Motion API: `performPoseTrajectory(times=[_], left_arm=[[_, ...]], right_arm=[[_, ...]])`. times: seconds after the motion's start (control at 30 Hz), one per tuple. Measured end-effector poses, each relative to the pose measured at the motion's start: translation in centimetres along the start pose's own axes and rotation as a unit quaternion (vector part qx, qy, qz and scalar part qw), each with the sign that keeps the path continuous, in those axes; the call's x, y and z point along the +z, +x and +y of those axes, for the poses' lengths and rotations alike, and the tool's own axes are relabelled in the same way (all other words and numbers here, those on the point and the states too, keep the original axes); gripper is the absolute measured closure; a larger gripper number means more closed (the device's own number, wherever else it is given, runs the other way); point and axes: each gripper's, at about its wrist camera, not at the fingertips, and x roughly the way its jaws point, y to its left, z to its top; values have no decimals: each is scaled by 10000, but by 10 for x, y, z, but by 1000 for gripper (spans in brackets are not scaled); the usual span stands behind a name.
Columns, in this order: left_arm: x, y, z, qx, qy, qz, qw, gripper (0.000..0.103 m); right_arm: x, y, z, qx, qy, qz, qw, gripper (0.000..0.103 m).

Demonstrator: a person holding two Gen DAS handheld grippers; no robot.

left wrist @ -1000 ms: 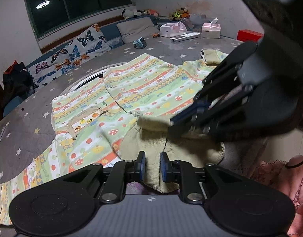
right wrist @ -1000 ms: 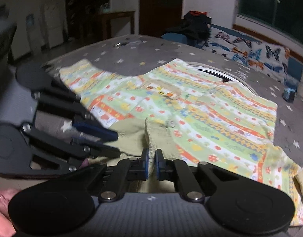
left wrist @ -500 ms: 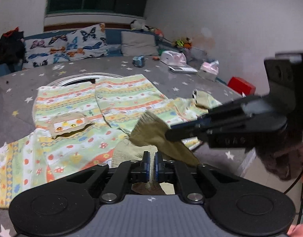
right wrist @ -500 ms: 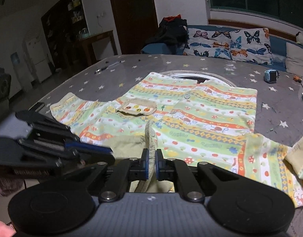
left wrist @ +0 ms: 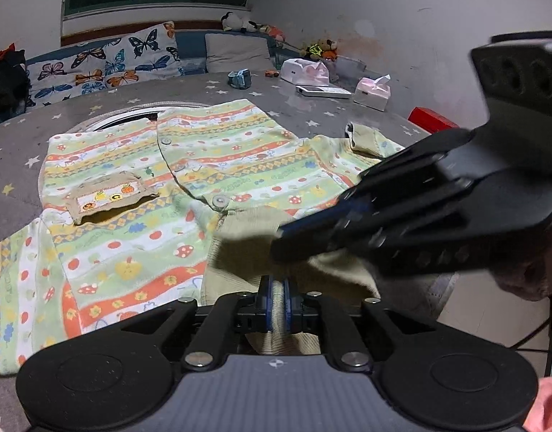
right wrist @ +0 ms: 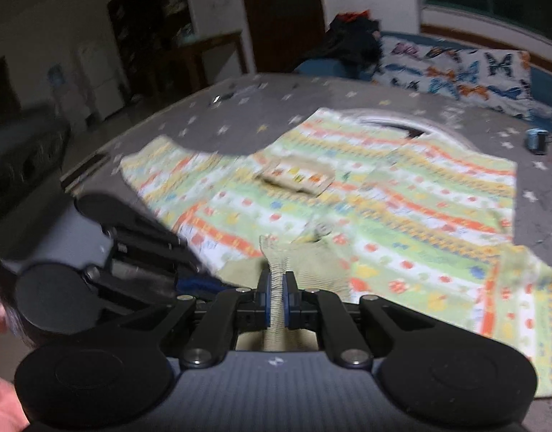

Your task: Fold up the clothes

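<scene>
A child's striped patterned shirt (left wrist: 204, 154) lies spread on the grey starred table, front up, with a khaki pocket (left wrist: 106, 198); it also shows in the right wrist view (right wrist: 402, 216). Its olive ribbed hem (left wrist: 247, 252) is at the near edge. My left gripper (left wrist: 276, 302) is shut on this hem. My right gripper (right wrist: 275, 300) is shut on the hem (right wrist: 305, 262) too, and appears at the right of the left wrist view (left wrist: 286, 237). The two grippers are close together, low over the table.
On the far side of the table (left wrist: 16, 180) are tissue boxes (left wrist: 371, 90), a remote (left wrist: 323, 90), a small blue object (left wrist: 239, 78) and a red box (left wrist: 432, 122). Butterfly cushions (left wrist: 106, 64) line a bench behind. The table edge is near, at right.
Both grippers lifted the hem half a second ago and have now come back down toward the table with it. The right wrist view is motion-blurred.
</scene>
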Motion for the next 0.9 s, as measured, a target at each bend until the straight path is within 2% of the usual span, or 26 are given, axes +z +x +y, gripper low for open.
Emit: performPoseTrajectory(times=[0.1, 0.2, 0.3, 0.4, 0.5, 0.63, 0.77, 0.9], left_arm=[[-2, -11, 4, -34, -1, 2, 10000, 93], [-1, -25, 8, -74, -66, -48, 9999, 93], [4, -36, 12, 26, -57, -206, 9998, 93], [13, -40, 17, 182, -151, -401, 9989, 93], [24, -36, 25, 319, -376, -528, 9974, 93], [33, -17, 29, 349, -549, -549, 9964, 93], [33, 7, 29, 278, -650, -414, 9966, 93], [26, 23, 24, 268, -584, -210, 9977, 93]], right_arm=[[-1, 4, 2, 148, -9, 127, 9998, 93], [3, -4, 1, 227, 32, 36, 9997, 92], [8, -10, -4, 100, 75, -130, 9998, 92], [9, 1, -10, -131, 93, -50, 9999, 91], [4, 14, -9, -259, -11, 103, 9996, 91], [-3, 13, -7, -260, 32, 67, 9996, 89], [-8, 0, -13, -347, 220, -92, 9991, 84], [-13, -22, -41, -729, 622, -303, 9949, 80]])
